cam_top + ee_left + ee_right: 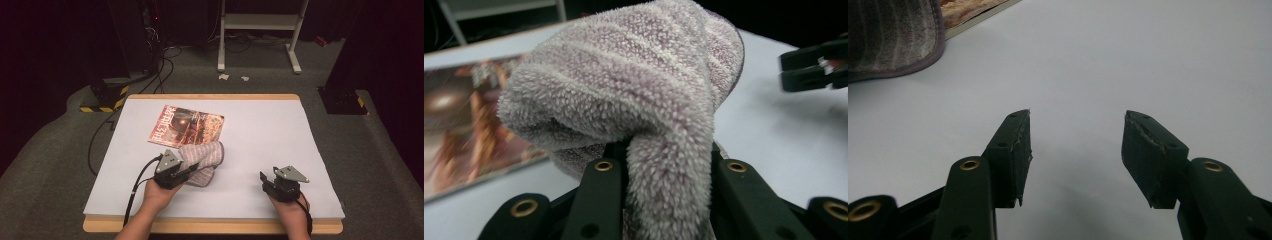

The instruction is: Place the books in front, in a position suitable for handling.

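A fuzzy grey-pink striped towel (pixel 204 156) lies bunched near the middle of the white table cover (pixel 265 130), its far edge close to a red magazine (pixel 186 125). My left gripper (pixel 187 173) is shut on a fold of the towel (pixel 634 85), which bulges up over the jaws and hides their tips; its own camera looks along the left gripper (pixel 666 170). The magazine (pixel 464 130) is blurred behind it. My right gripper (pixel 265 179) rests at the front right, open with nothing between its jaws (pixel 1075 132). Towel edge (pixel 888 35) and magazine corner (pixel 975 10) sit at its upper left.
The table has a wooden rim (pixel 215 226) along the front. Beyond it are a white metal stand (pixel 260 22), black cables (pixel 160 70) on grey carpet and a yellow-black striped base (pixel 102 100) at back left. The right gripper (pixel 816 65) appears beyond the towel.
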Demonstrator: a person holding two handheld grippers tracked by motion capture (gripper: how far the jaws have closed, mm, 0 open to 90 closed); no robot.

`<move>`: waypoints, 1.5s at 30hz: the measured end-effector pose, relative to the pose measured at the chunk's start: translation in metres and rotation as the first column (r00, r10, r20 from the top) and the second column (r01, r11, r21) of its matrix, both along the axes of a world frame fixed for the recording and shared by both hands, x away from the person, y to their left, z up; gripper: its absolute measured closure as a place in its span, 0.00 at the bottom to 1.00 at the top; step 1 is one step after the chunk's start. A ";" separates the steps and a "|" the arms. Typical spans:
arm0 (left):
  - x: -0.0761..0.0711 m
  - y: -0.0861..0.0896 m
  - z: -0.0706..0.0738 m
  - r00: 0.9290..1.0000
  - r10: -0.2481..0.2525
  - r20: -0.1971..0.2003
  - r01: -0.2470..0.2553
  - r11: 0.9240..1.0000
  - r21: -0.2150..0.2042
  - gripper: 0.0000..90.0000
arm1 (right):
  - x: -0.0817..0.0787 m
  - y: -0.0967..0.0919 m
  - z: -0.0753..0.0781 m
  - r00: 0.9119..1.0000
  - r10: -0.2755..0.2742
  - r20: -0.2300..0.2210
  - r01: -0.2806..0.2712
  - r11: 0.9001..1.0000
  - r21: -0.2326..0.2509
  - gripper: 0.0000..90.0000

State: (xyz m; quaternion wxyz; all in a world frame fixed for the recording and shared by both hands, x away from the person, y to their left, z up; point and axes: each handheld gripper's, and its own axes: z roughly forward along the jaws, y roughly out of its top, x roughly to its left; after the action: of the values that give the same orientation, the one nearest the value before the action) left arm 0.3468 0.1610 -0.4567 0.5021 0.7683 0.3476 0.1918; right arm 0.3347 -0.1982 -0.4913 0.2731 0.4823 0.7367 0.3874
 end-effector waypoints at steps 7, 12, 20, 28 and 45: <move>0.007 -0.044 0.019 0.996 -0.085 0.030 0.086 0.996 -0.031 0.81 | 0.000 -0.006 0.002 1.000 -0.017 0.006 0.017 1.000 0.011 0.51; 0.013 -0.075 0.023 0.990 -0.133 0.037 0.136 0.988 -0.076 0.81 | -0.001 -0.014 0.004 0.999 -0.038 0.014 0.038 0.999 0.024 0.51; 0.040 -0.093 -0.016 0.995 -0.082 -0.060 0.081 0.997 -0.017 0.80 | -0.002 -0.018 0.003 0.999 -0.045 0.013 0.044 0.999 0.029 0.51; 0.051 -0.091 -0.046 0.987 -0.046 -0.154 0.057 0.996 0.067 0.67 | -0.002 -0.015 0.002 0.999 -0.040 0.010 0.039 0.999 0.021 0.51; 0.005 0.031 -0.025 0.994 0.083 -0.069 -0.078 0.995 0.069 0.28 | 0.010 0.040 0.049 0.990 0.107 0.092 -0.115 0.990 0.084 0.39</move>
State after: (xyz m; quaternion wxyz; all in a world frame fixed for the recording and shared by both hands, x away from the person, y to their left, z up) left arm 0.3514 0.1923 -0.4821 0.4555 0.7762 0.3896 0.1956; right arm 0.3445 -0.1584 -0.4425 0.2612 0.4349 0.7318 0.4551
